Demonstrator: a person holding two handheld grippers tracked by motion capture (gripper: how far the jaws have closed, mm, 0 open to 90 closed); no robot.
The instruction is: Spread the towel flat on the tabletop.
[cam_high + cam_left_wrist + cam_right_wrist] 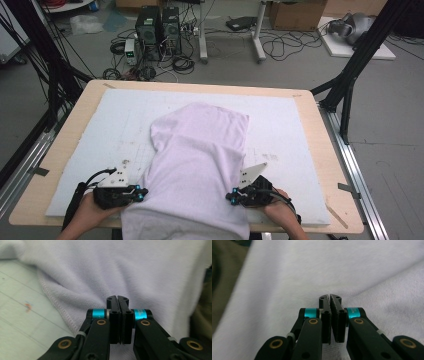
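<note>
High view: towel (200, 165) on white mat (100, 135), cables (280, 47) behind table (320, 135)

A light wooden bench (325, 150) with rounded corners carries a white foam sheet (120, 125) that covers most of its top. A pale lilac towel (200, 165) lies on the sheet, bunched at its far end, its near end hanging over the bench's near edge.
</note>
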